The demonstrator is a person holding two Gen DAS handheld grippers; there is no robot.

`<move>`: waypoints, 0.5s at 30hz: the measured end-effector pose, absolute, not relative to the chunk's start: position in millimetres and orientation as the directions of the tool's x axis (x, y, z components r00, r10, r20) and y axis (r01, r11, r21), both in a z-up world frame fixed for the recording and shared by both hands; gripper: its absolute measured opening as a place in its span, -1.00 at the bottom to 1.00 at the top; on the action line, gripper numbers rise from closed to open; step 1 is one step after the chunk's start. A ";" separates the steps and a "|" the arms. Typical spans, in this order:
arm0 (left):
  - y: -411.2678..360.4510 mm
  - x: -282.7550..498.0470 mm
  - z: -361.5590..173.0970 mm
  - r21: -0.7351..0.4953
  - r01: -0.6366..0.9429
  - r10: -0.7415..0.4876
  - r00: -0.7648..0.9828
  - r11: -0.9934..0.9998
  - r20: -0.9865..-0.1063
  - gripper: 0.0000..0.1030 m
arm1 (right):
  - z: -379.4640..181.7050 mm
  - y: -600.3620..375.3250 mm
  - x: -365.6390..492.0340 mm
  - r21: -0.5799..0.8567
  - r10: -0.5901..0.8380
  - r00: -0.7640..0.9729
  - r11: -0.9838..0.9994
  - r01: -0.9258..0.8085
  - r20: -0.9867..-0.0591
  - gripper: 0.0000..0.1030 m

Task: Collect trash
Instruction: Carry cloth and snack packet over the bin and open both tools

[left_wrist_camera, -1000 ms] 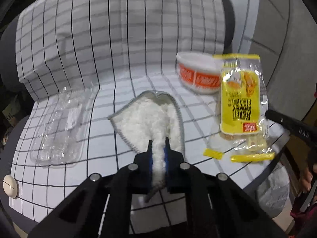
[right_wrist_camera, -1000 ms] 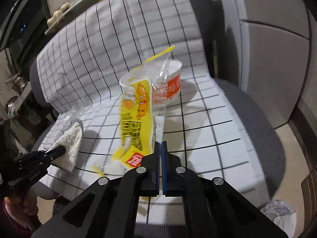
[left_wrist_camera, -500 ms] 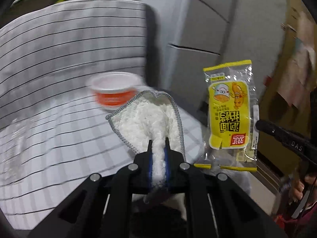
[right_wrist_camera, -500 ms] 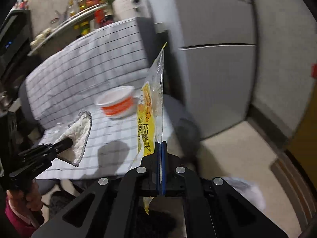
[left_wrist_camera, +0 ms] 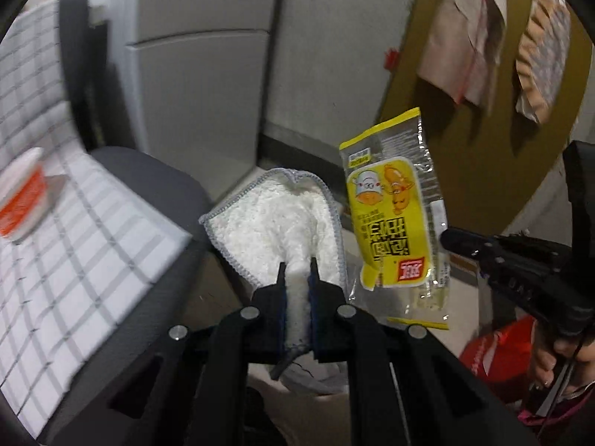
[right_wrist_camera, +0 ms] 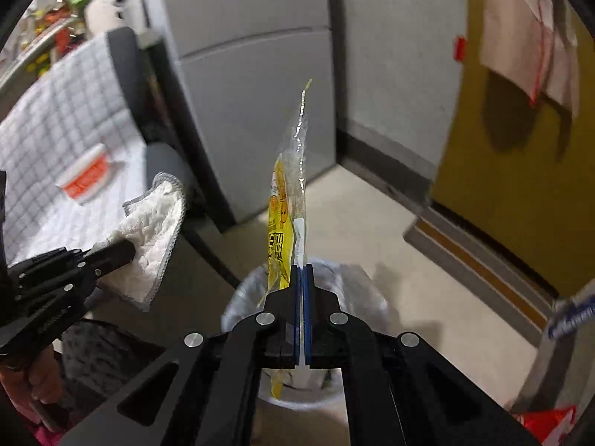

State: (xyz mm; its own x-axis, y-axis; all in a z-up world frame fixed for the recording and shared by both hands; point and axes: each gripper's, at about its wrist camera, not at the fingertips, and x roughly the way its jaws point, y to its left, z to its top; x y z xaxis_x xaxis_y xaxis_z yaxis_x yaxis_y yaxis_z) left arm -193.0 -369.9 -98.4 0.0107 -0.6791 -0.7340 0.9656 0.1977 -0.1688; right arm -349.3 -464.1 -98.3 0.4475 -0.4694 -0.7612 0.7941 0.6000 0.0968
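Observation:
My left gripper (left_wrist_camera: 296,267) is shut on a white fluffy cloth (left_wrist_camera: 275,223) with a grey hem, held in the air past the sofa's edge. My right gripper (right_wrist_camera: 302,271) is shut on the edge of a yellow snack wrapper (right_wrist_camera: 284,200), which stands upright edge-on above a bin lined with a clear bag (right_wrist_camera: 357,282). In the left wrist view the wrapper (left_wrist_camera: 394,219) hangs face-on to the right of the cloth, pinched by the right gripper (left_wrist_camera: 446,239). The right wrist view shows the cloth (right_wrist_camera: 152,230) and the left gripper (right_wrist_camera: 124,251) at the left.
An orange and white bowl (left_wrist_camera: 22,200) sits on the checked sofa cover (left_wrist_camera: 74,260) at the left. A grey cabinet (right_wrist_camera: 253,93) stands behind, a yellow door (right_wrist_camera: 520,167) with hanging cloths to the right. A red bag (left_wrist_camera: 494,353) lies on the floor beside a hand (left_wrist_camera: 550,356).
Both grippers have swung to the right off the sofa seat, carrying the cloth and the wrapper. The view went from the checked cover to the cabinet, the floor and the lined bin.

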 end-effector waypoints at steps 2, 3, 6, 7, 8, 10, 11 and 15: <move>-385.1 -202.2 -110.9 -0.176 0.971 -0.648 -0.031 0.161 -0.761 -0.85 | -114.3 -470.5 -355.6 0.099 -0.448 0.421 0.583 0.806 -0.789 -0.97; -392.2 -206.1 -118.0 -0.177 0.973 -0.632 -0.043 0.151 -0.774 -0.85 | -124.6 -472.8 -357.6 0.096 -0.433 0.402 0.575 0.812 -0.806 -0.97; -408.8 -210.0 -134.6 -0.186 0.975 -0.598 -0.076 0.124 -0.798 -0.85 | -149.1 -480.9 -363.4 0.103 -0.390 0.368 0.555 0.826 -0.844 -0.97; -414.7 -211.6 -140.3 -0.188 0.976 -0.588 -0.088 0.111 -0.804 -0.84 | -153.8 -484.0 -363.6 0.106 -0.381 0.361 0.549 0.829 -0.851 -0.96; -418.9 -213.4 -145.4 -0.192 0.977 -0.577 -0.102 0.097 -0.810 -0.82 | -159.0 -486.3 -365.2 0.109 -0.371 0.354 0.541 0.834 -0.858 -0.95; -424.4 -212.8 -154.8 -0.201 0.976 -0.553 -0.121 0.086 -0.825 -0.70 | -170.3 -491.9 -367.9 0.128 -0.342 0.349 0.529 0.839 -0.873 -0.87; -428.4 -212.7 -160.6 -0.207 0.975 -0.541 -0.132 0.079 -0.831 -0.47 | -174.1 -494.2 -369.5 0.142 -0.330 0.353 0.523 0.841 -0.875 -0.87; -436.2 -212.4 -171.5 -0.223 0.971 -0.530 -0.143 0.090 -0.836 -0.17 | -185.3 -504.6 -377.5 0.158 -0.314 0.342 0.489 0.858 -0.886 -0.85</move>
State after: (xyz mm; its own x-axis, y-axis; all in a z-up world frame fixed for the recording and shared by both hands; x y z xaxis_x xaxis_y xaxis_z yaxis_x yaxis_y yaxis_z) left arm -212.4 -436.2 -171.5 -0.1429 -0.5295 -0.8362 0.9708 0.0897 -0.2226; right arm -377.5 -504.6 -185.3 0.3424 -0.3137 -0.8856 0.8576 0.4895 0.1582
